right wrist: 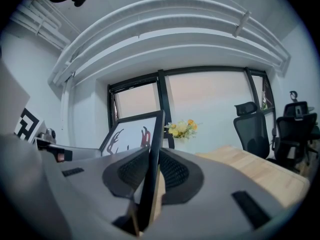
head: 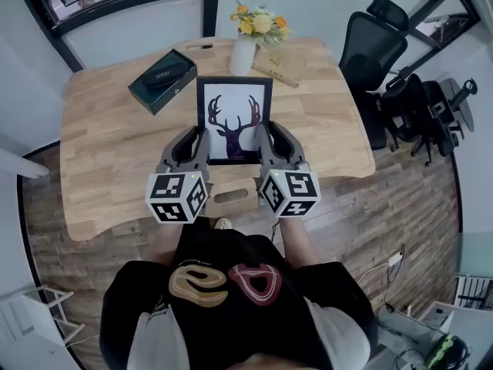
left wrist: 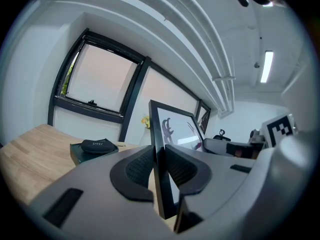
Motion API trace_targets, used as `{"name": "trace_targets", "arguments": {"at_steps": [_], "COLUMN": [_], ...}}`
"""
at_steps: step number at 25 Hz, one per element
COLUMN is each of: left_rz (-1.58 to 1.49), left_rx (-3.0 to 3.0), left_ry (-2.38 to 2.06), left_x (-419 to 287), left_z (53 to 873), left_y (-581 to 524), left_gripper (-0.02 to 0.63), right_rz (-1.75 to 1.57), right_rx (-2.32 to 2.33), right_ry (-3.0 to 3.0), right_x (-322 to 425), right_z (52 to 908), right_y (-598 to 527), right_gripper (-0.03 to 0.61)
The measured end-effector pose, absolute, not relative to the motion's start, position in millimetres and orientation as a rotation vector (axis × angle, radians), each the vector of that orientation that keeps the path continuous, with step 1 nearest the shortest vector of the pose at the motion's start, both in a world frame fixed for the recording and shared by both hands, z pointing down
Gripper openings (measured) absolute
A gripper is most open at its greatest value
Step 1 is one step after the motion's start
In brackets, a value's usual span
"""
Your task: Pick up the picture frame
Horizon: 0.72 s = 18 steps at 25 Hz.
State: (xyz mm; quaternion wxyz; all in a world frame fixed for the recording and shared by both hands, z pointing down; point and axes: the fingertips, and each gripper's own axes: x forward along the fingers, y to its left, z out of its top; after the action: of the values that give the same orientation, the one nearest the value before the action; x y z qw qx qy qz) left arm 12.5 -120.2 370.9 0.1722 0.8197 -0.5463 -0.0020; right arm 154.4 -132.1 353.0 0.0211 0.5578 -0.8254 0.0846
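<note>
A black picture frame (head: 233, 119) with a dark deer-head print hangs lifted above the wooden table (head: 108, 153), held from both sides. My left gripper (head: 202, 146) is shut on the frame's left edge; in the left gripper view the black frame (left wrist: 161, 149) stands between the two pads. My right gripper (head: 265, 143) is shut on its right edge, and the right gripper view shows the frame (right wrist: 150, 164) pinched edge-on between the pads. The frame's lower edge is hidden behind the grippers.
A dark green box with a black case (head: 162, 79) lies at the table's back left. A white vase of yellow flowers (head: 246, 41) and a flat tan book (head: 281, 66) stand behind the frame. Black office chairs (head: 377, 52) are at the right.
</note>
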Motion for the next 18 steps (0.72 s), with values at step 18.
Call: {"name": "trace_targets", "arguments": {"at_steps": [18], "left_rz": [-0.048], "left_rx": [2.36], "left_ry": [-1.567], "left_x": [3], "left_z": [354], "left_y": [-111], "left_gripper": [0.08], "right_rz": [0.193], "right_rx": [1.75], "right_ry": [-2.601], "right_x": [145], "right_z": [334], "right_y": [-122], "right_gripper": [0.074]}}
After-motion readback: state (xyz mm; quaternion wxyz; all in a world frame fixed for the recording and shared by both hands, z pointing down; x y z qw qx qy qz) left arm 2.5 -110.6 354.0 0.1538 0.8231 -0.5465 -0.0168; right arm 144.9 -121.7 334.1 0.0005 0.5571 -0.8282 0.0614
